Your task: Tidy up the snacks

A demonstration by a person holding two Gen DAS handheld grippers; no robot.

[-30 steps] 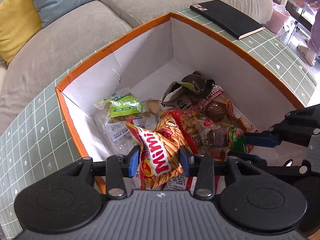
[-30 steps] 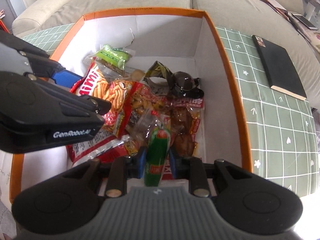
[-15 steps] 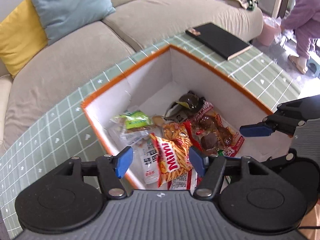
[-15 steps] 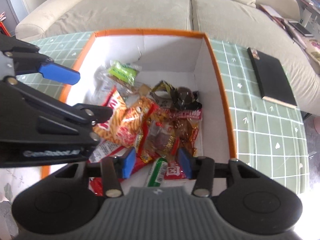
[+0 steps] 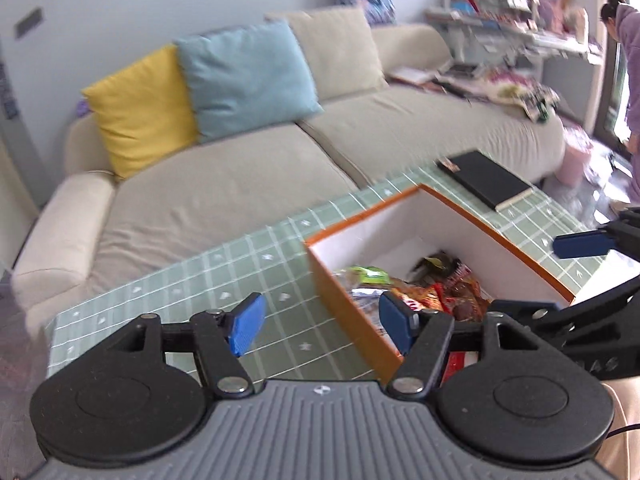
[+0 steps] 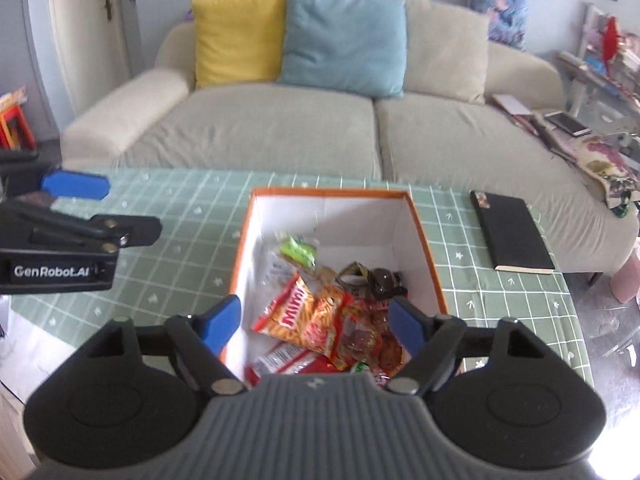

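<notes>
1. Left wrist view: the left gripper (image 5: 322,322) hung above the table, its blue pads spread and still widening, with nothing between them. One pad sat over the green checked tablecloth (image 5: 224,276), the other over the near wall of the orange box (image 5: 348,316).
2. In the same view the box stood on the cloth, its white inside holding the snacks (image 5: 420,292): a green packet, red and orange bags and a dark wrapper, all blurred. A black notebook (image 5: 486,178) lay on the cloth beyond the box's far corner.
3. At the right edge of that view the right gripper (image 5: 592,280) reached in, one blue pad visible over the far rim of the box.
4. A beige sofa (image 5: 240,184) stood behind the table with a yellow cushion (image 5: 136,108) and a blue cushion (image 5: 248,76) leaning side by side. A person in purple (image 5: 628,40) stood at the far right.
5. Right wrist view: the right gripper (image 6: 316,322) was released, pads opening wider, empty, and poised over the box (image 6: 424,248).
6. Below it the snacks (image 6: 320,320) lay heaped on the box floor: an orange Mimi bag (image 6: 300,316) uppermost, a green packet (image 6: 298,248) towards the back, dark packets to the right.
7. The left gripper (image 6: 76,208) entered from the left, over the cloth (image 6: 180,240) beside the box, carrying nothing. The notebook (image 6: 512,232) lay well right of the box.
</notes>
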